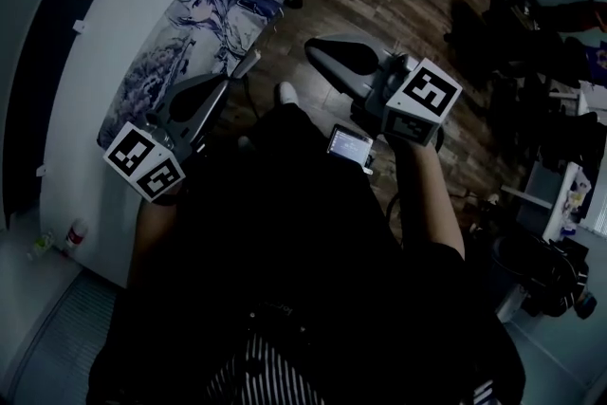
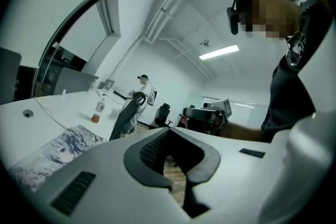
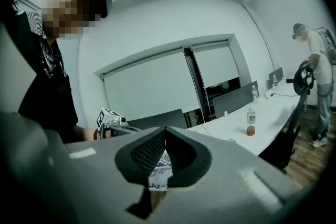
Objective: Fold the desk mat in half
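Hovering near the white desk [image 1: 104, 43], left gripper [image 1: 247, 64] and right gripper [image 1: 313, 49] press fingers [image 3: 144, 157] together.

The desk [image 1: 95, 62] runs along the left of the head view, and the desk mat [image 1: 204, 33] lies flat on it by the edge nearest the person. The left gripper [image 1: 252, 62] sits just beside that edge. The right gripper [image 1: 311, 47] is to its right, over the floor [image 1: 398, 5]. A bottle [image 2: 98, 111] stands on the desk beyond the mat. Past it, a second person [image 2: 144, 93] stands behind a chair [image 2: 126, 115].
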`<state>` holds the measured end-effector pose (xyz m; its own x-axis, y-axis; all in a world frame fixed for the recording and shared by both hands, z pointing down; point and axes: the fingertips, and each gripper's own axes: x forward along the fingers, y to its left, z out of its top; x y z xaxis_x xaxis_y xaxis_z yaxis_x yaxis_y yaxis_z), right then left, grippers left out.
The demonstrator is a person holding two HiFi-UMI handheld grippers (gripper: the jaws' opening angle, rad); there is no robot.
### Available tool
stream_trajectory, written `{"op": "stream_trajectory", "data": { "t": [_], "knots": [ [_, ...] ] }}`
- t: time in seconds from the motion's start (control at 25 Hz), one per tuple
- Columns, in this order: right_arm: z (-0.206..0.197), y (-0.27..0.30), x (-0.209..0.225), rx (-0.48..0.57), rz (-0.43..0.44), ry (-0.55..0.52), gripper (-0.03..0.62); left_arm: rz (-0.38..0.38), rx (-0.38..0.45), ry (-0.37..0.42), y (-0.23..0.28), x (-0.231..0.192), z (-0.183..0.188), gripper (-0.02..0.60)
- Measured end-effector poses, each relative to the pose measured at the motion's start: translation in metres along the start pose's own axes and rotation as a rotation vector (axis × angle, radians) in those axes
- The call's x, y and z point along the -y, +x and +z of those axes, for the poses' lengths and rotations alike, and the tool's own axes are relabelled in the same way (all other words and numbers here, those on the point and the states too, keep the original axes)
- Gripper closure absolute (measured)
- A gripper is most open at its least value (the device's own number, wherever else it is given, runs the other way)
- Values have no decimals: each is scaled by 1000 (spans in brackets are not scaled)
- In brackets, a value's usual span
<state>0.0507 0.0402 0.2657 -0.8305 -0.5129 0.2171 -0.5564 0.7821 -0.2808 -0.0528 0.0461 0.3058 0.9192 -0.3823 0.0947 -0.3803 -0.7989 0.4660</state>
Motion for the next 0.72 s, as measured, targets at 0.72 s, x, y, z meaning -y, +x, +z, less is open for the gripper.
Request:
{"op": "stream_trajectory", "data": {
  "t": [0.72],
  "knots": [
    [57, 10, 178, 19, 107, 38, 589, 180, 25, -1, 117, -69, 69, 572]
  ]
}}
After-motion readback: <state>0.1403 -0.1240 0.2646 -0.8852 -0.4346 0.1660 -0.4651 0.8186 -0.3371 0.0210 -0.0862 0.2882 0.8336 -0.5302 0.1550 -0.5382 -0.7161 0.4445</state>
